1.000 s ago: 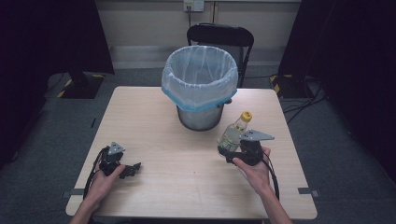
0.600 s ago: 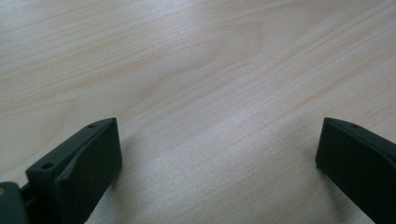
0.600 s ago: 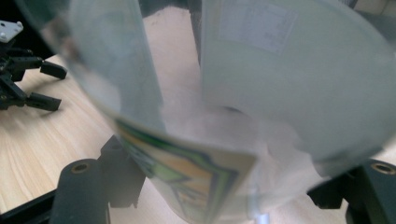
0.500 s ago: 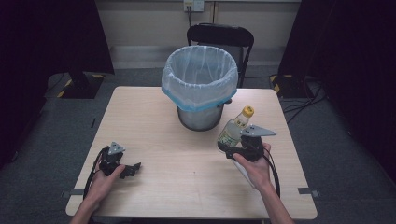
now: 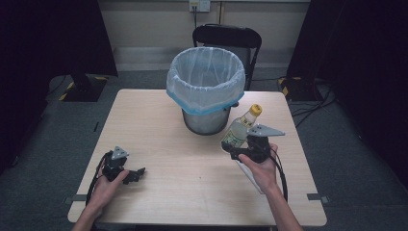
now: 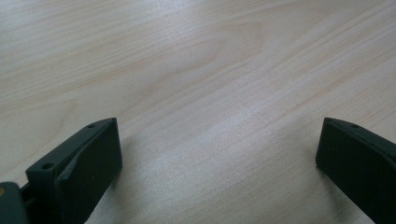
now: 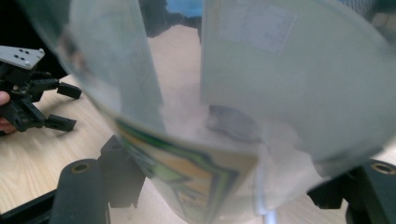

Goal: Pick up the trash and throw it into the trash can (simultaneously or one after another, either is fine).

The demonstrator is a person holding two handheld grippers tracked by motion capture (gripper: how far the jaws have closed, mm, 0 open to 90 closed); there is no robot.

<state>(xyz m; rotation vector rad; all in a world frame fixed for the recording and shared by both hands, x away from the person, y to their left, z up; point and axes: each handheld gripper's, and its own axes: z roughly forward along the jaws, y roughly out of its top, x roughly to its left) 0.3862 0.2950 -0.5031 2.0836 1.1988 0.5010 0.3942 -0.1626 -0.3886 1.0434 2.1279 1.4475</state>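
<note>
A clear plastic bottle (image 5: 238, 131) with a yellow cap and a green-edged label is held tilted above the table, its cap toward the bin. My right gripper (image 5: 235, 151) is shut on its lower body. In the right gripper view the bottle (image 7: 280, 93) is pressed between the two black jaws of the right gripper (image 7: 231, 186). My left gripper (image 5: 137, 174) rests on the wooden table (image 5: 192, 192) at the front left, open with nothing in it. In its own view the left gripper (image 6: 217, 140) has its jaws wide apart over bare wood. The right gripper view also catches the left gripper (image 7: 42, 107) farther off.
A metal bin (image 5: 204, 120) lined with a pale blue bag stands at the back middle of the table, just left of the bottle. A black chair (image 5: 226, 36) stands behind the table. A pale flat thing (image 5: 248, 175) lies under the right wrist.
The right gripper has risen slightly with the bottle. The left gripper has stayed where it was.
</note>
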